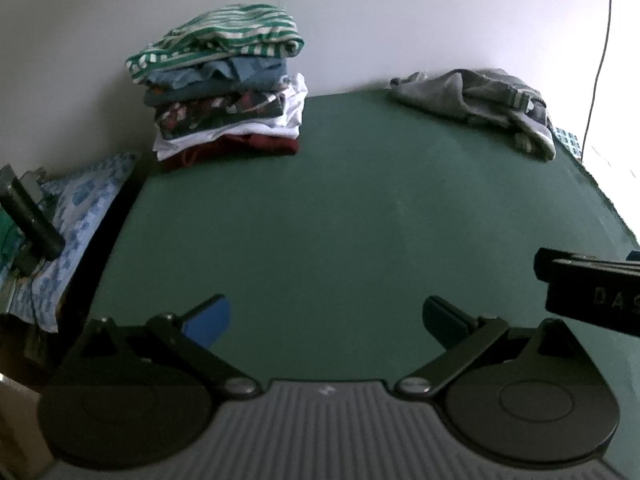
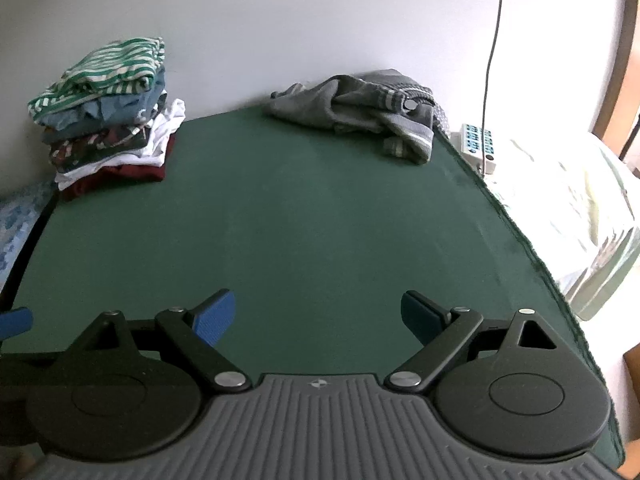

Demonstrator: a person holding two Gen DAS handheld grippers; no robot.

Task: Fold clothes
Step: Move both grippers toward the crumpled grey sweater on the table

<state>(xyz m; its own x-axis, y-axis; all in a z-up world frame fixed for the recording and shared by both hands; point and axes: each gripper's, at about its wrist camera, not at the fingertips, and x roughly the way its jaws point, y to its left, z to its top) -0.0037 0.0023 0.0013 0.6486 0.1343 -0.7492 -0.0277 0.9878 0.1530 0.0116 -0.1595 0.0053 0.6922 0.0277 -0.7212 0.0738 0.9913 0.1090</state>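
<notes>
Right wrist view: grey garment [image 2: 360, 110] crumpled in a loose heap, far ahead of the right claw [image 2: 318, 314] and a little to its right, at the far edge of the green table [image 2: 300, 220] against the wall [image 2: 320, 20]; not folded, sleeves and striped cuffs bunched over one another. Far ahead and to the left, well apart from the heap: stack [image 2: 108, 120] of folded clothes, green-striped piece on top, blue, patterned, white and dark red below. Right claw spread wide, nothing between the blue pads, only bare green cloth in front. Left wrist view: same layout, garment [image 1: 476, 100] far ahead to the right of the left claw [image 1: 326, 316], stack [image 1: 224, 84] far ahead to the left. Left claw likewise wide and empty; the right tool's black body just beside it at the right edge. Judged by this: most of the pile folded and stacked, one grey piece left, so late in the job. Beyond the table: power strip [image 2: 476, 146] and cable [image 2: 492, 40] at right, pale bedding [image 2: 568, 208] past that.
</notes>
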